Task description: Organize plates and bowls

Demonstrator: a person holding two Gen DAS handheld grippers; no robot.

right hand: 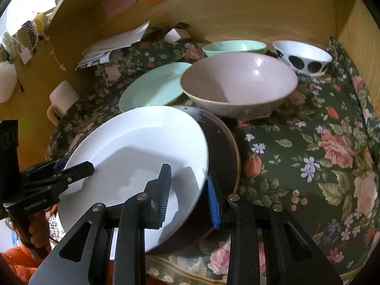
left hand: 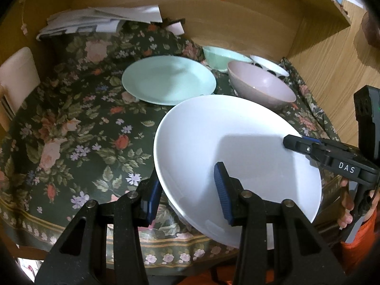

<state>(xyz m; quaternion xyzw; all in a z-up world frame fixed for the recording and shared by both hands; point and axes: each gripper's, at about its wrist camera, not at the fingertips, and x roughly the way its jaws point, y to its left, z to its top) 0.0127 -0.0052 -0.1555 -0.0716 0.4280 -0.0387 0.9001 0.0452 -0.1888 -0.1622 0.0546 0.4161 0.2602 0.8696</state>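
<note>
A large white plate hangs tilted over the near edge of the floral tablecloth. My left gripper is shut on the plate's left rim, one pad under it and one inside. The right gripper is shut on the opposite rim and shows at the right of the left wrist view. The left gripper shows at the left of the right wrist view. A dark plate lies right under the white one. Behind stand a mint plate, a pink bowl, a mint bowl and a black-dotted white bowl.
Wooden panels wall in the table at the back and right. A pile of papers lies at the back left. A pale chair back stands by the left edge. A hand and an orange sleeve are at the lower right.
</note>
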